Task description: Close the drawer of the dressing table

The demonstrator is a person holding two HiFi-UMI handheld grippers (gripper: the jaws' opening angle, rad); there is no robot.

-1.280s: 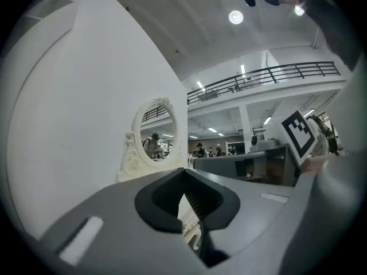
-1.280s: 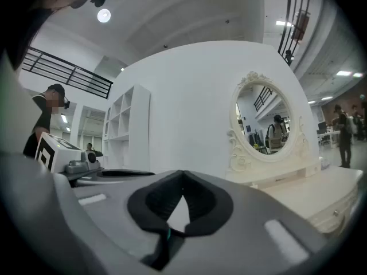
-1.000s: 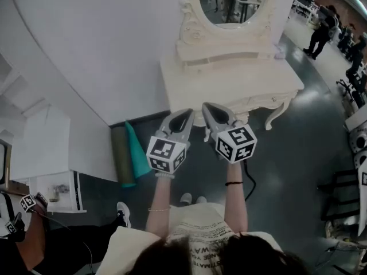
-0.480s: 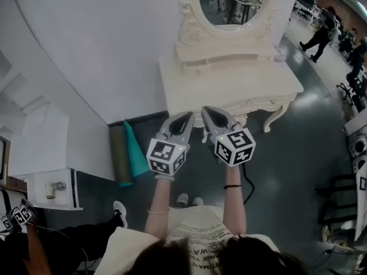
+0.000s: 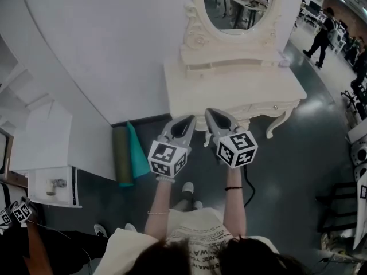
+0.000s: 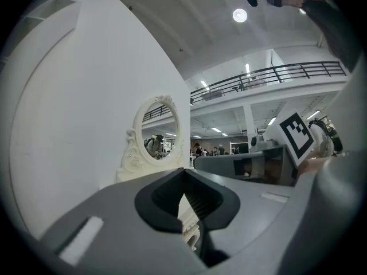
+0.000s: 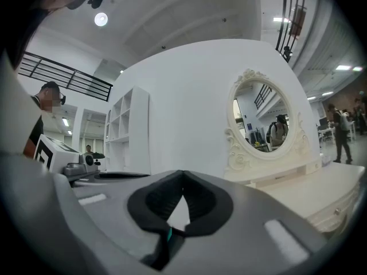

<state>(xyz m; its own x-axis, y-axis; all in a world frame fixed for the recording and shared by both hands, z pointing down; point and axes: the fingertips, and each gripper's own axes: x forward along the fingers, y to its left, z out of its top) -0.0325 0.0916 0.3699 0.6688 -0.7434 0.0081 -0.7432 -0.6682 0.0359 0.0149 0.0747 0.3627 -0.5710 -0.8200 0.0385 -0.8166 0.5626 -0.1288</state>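
Observation:
A cream dressing table with an oval mirror stands against the curved white wall. Its drawer front with a small knob looks flush with the table's front edge. My left gripper and right gripper hover side by side just in front of that edge, both shut and holding nothing. In the left gripper view the jaws of the left gripper meet, with the mirror beyond them. In the right gripper view the right gripper is shut too, the tabletop to its right.
Two rolled mats, green and teal, lean at the wall left of the table. A white shelf unit stands at the far left, with another person's hand and grippers below it. A cable lies on the floor. People walk at the far right.
Both grippers have stayed before the table, shut. The head view has shifted slightly. The person at the lower left has drawn back toward the picture's edge.

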